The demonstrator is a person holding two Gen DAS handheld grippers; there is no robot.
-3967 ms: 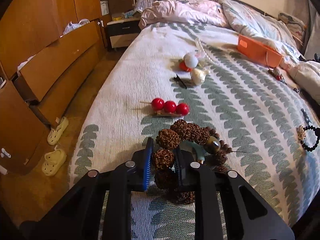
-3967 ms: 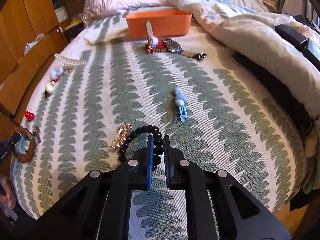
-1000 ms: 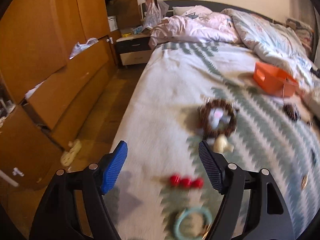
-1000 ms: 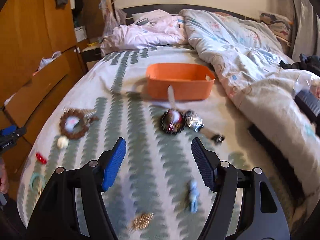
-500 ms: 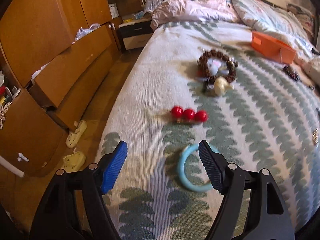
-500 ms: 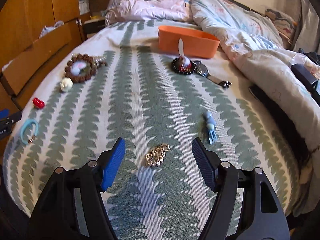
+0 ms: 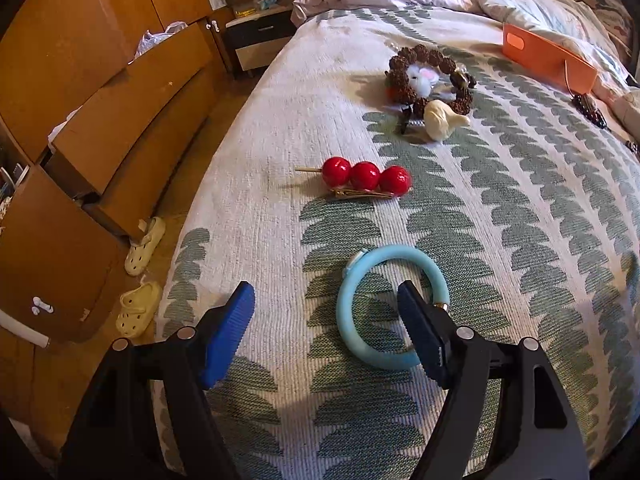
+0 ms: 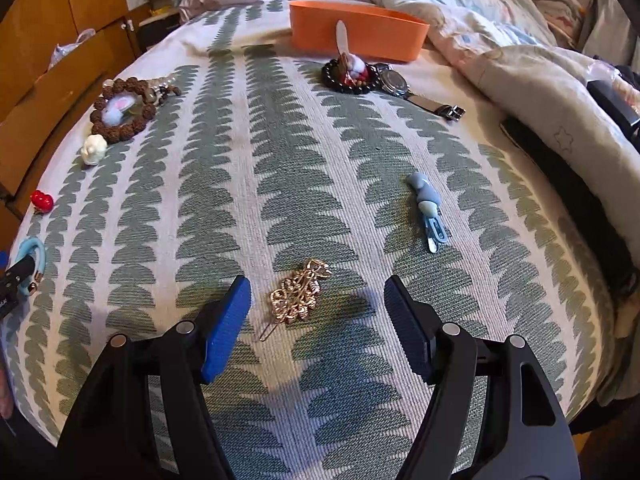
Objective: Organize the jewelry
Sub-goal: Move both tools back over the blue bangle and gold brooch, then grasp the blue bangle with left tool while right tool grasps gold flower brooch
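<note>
My left gripper (image 7: 325, 314) is open, low over the bed; its right finger sits over a light blue bangle (image 7: 360, 304). Beyond lie a red three-ball hair clip (image 7: 366, 178), a cream figure (image 7: 442, 120) and a brown bead bracelet (image 7: 424, 60) around a white plush. My right gripper (image 8: 318, 306) is open, with a gold filigree hair clip (image 8: 300, 298) between its fingers on the bedspread. A blue hair clip (image 8: 428, 208), a black bead bracelet (image 8: 348, 74), a wristwatch (image 8: 400, 84) and an orange bin (image 8: 356, 30) lie beyond.
The bed's left edge drops to a wooden floor with cream slippers (image 7: 140, 308) and wooden drawers (image 7: 120, 92). Rumpled quilts (image 8: 540, 80) and a dark strap (image 8: 560, 152) line the right side. The left gripper's tip (image 8: 16, 276) shows at the right view's left edge.
Both grippers came down closer to the bed. The blue bangle now sits at my left gripper's right finger, and the gold clip now lies between my right gripper's fingers.
</note>
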